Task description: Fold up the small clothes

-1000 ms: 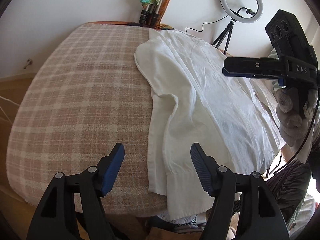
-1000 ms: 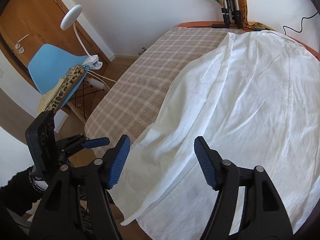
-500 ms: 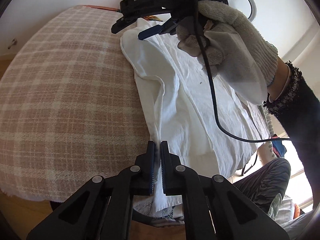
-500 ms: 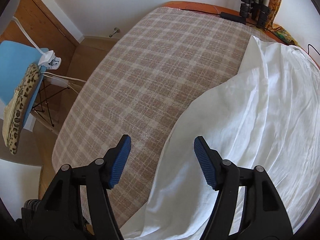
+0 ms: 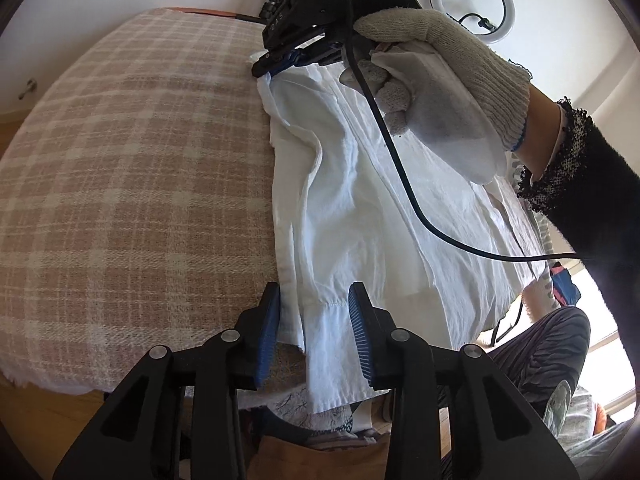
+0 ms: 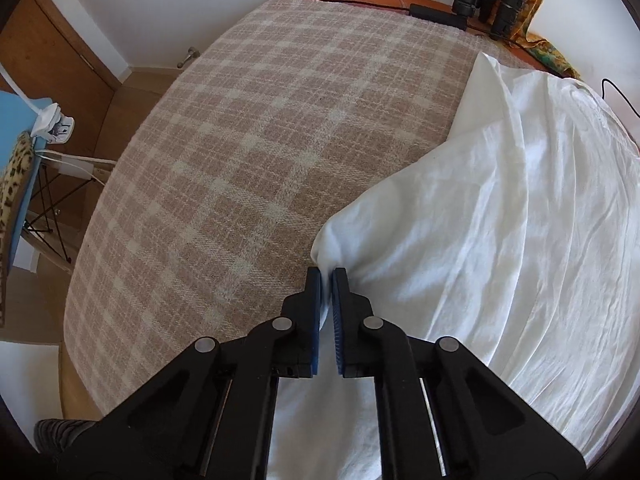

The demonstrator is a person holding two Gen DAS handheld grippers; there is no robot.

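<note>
- The checked cloth [image 6: 248, 152], pink and cream, covered the whole table, and its frayed near edge hung over the side closest to you.
- The white garment [image 5: 360, 208] lay spread on the right part of that cloth, creased along its length, with its cuffed end draped over the near edge of the table.
- Your right hand [image 5: 436, 92], in a pale knitted glove with a dark sleeve behind it, reached across the garment toward its far end, and a black cable ran down from it over the fabric.
- Your right gripper [image 6: 326, 280] was clenched on a fold at the garment's left edge: white fabric was pinched between the two blue pads, which stood almost together. In the left wrist view the same gripper [image 5: 280, 62] sat at the far corner of the garment, tips down on the cloth.
- Your left gripper [image 5: 314, 320] stood at the near end, over the cuffed part. Its jaws had just been opening after a close pinch, and the cuff lay between the blue pads [image 5: 358, 328] with fabric close against both; you held it loosely at most, and I cannot tell whether the pads pressed on it.
- A ring light [image 5: 472, 0] stood against the white wall beyond the table.
- A blue chair [image 6: 16, 152] carrying a leopard-print item stood left of the table.
</note>
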